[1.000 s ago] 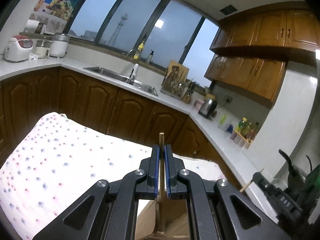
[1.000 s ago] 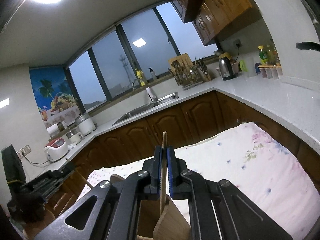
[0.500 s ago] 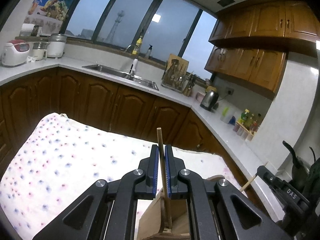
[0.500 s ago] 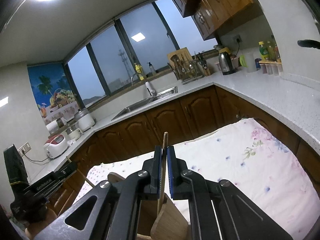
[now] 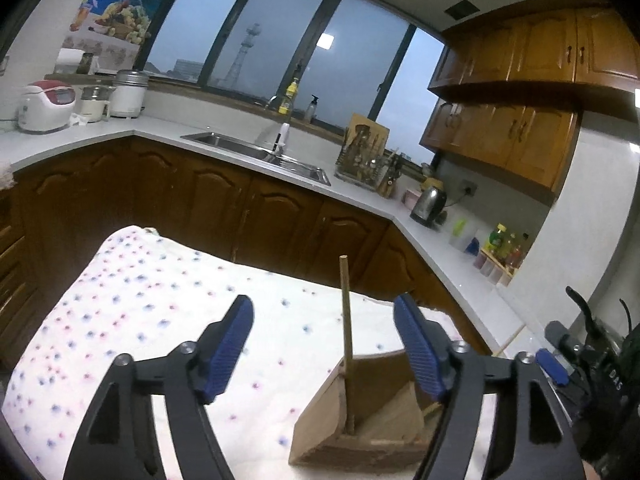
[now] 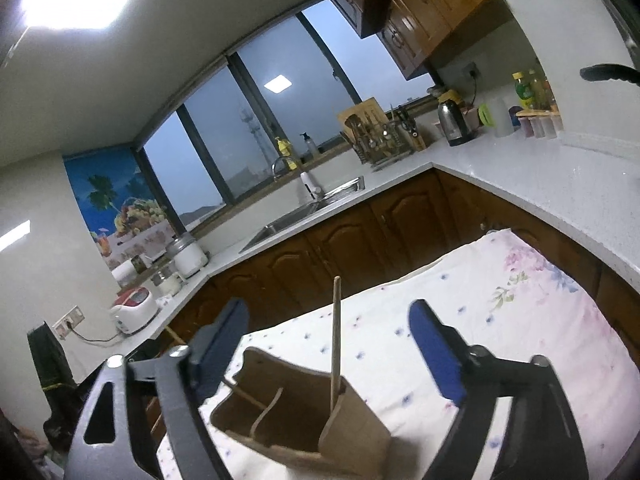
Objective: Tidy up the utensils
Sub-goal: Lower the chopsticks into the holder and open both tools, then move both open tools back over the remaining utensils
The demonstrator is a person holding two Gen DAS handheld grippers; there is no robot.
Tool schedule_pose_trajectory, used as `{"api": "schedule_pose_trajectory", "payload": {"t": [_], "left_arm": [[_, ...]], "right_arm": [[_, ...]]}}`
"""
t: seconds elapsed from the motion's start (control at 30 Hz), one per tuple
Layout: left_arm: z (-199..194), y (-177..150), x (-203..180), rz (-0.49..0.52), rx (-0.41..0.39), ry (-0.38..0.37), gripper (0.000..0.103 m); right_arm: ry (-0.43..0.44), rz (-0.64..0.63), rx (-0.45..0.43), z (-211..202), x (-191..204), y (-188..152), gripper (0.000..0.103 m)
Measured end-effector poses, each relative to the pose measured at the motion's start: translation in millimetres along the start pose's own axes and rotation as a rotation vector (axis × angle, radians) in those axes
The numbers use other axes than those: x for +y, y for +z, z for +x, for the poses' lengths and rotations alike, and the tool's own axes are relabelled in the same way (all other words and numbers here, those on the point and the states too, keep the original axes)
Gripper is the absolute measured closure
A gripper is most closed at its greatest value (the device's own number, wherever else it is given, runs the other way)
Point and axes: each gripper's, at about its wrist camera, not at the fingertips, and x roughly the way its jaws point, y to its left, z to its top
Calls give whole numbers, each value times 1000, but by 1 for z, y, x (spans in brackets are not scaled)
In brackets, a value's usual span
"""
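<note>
A wooden utensil holder point(image 5: 360, 416) stands on the table's flowered cloth point(image 5: 140, 300). One chopstick point(image 5: 346, 320) stands upright in its left compartment. My left gripper point(image 5: 326, 350) is opening, and the chopstick rises free between its blue pads point(image 5: 232, 344). In the right wrist view the holder point(image 6: 352, 436) sits low in the middle with another chopstick point(image 6: 335, 332) upright in it. My right gripper point(image 6: 328, 350) is also opening around that stick without touching it. A second stick point(image 6: 244, 394) leans in the holder's left part.
The cloth-covered table point(image 6: 500, 320) ends at dark wooden cabinets point(image 5: 240, 208). Behind runs a white L-shaped counter with a sink point(image 5: 256, 152), a utensil rack point(image 5: 364, 160), a kettle point(image 5: 428, 204) and rice cookers point(image 5: 48, 104). The other gripper's black body point(image 5: 580, 360) is close on the right.
Both grippers were shut on their chopsticks and have now spread wide, letting go. Each chopstick stays standing in the holder. The left gripper has drawn back and risen a little.
</note>
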Motion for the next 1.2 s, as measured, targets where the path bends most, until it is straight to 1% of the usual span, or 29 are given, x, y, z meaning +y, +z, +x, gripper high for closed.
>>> {"api": "schedule_pose_trajectory", "payload": {"t": [0.13,0.3,0.5,0.6,0.77,1.07,1.2], "left_arm": [[-27,-5,1,4,3,2,20],[-68,-18,2,21,14,3,16],[-118,-35,6,12,58,8,15],[-141,-42,8,7,70,7,15],[-176,-62,11,7,100,3,15],[-212,-83,8,-6,170,13,15],[-222,-88,5,-4,190,20,15]], "right_arm": [[14,1,9,-21,3,-6,10],[29,-12,26,-50,8,-18,9],[29,-11,38,-92,10,-39,9],[10,-7,56,-109,7,-52,9],[-30,-20,86,-136,1,-72,9],[-108,-88,123,-171,-5,-108,9],[-125,-83,147,-178,-11,-121,9]]}}
